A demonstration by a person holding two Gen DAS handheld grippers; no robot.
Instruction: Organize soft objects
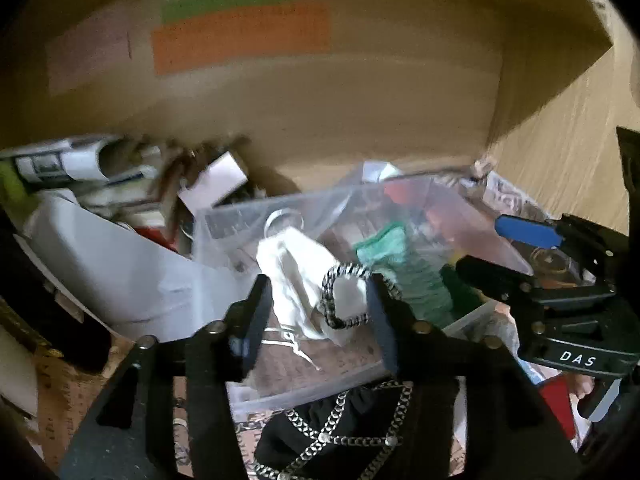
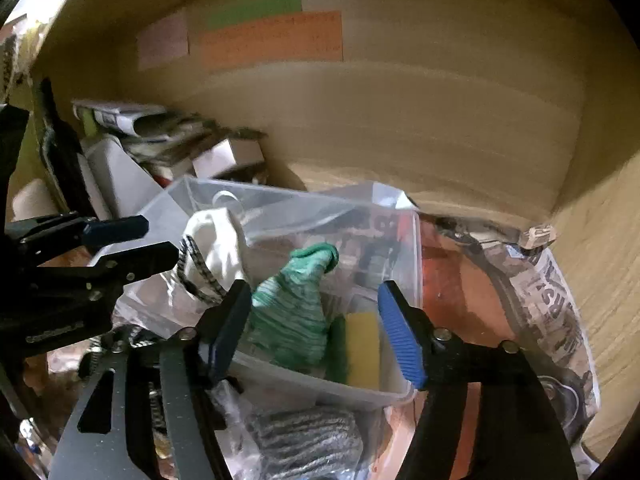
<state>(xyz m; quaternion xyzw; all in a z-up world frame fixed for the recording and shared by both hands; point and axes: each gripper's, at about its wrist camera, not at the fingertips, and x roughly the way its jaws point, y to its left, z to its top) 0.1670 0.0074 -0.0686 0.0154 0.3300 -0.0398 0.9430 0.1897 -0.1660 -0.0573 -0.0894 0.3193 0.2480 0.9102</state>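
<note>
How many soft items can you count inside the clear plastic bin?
3: a white cloth at the left, a green knit item in the middle, a yellow sponge at the right. Others may be hidden.

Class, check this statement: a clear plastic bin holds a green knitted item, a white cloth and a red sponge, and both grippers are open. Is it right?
One detail is wrong: the sponge is yellow, not red, as the right wrist view shows. The rest holds: the clear plastic bin contains the green knitted item and white cloth, and the left gripper and right gripper are open.
</note>
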